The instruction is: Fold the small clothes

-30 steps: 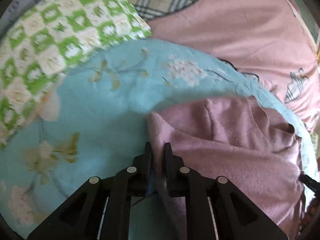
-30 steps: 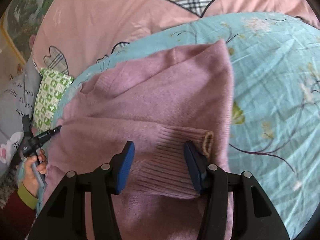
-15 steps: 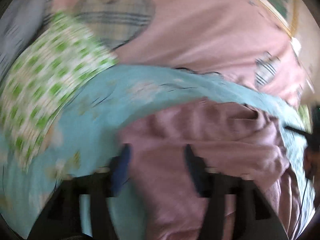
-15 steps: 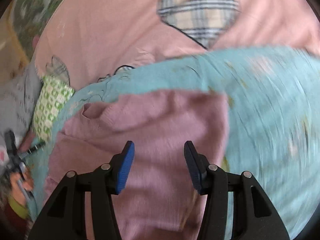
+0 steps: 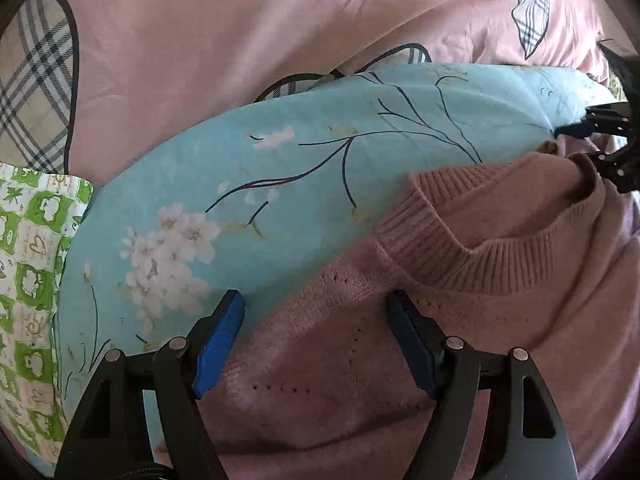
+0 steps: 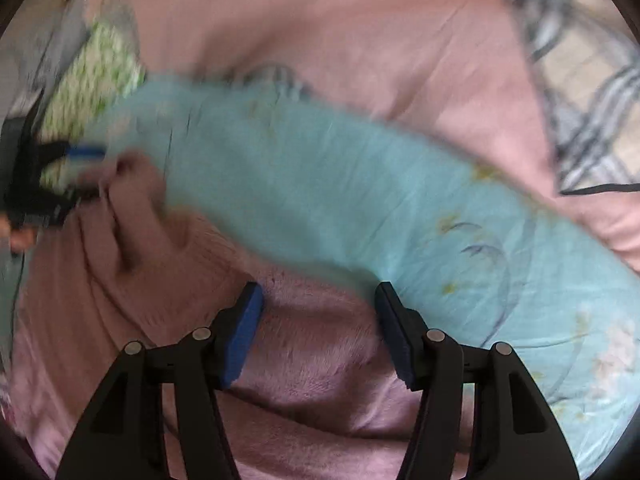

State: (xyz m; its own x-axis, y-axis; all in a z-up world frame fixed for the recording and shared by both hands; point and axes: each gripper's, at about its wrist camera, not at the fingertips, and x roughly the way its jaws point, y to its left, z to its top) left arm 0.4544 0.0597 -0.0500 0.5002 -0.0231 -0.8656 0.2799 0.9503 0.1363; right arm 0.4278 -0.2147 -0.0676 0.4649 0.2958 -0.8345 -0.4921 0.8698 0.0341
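The pink sweater (image 5: 460, 320) is soft and knitted, with a ribbed neck hole. It lies under and between the wide-apart jaws of the left gripper (image 5: 316, 340) and right gripper (image 6: 318, 332). Neither one holds it.

Mauve-pink sweater (image 5: 460, 352), turquoise floral cloth (image 5: 280, 200), green-checked cloth (image 5: 28, 260)

Both grippers (image 5: 316, 316) (image 6: 318, 304) agape, empty-jawed
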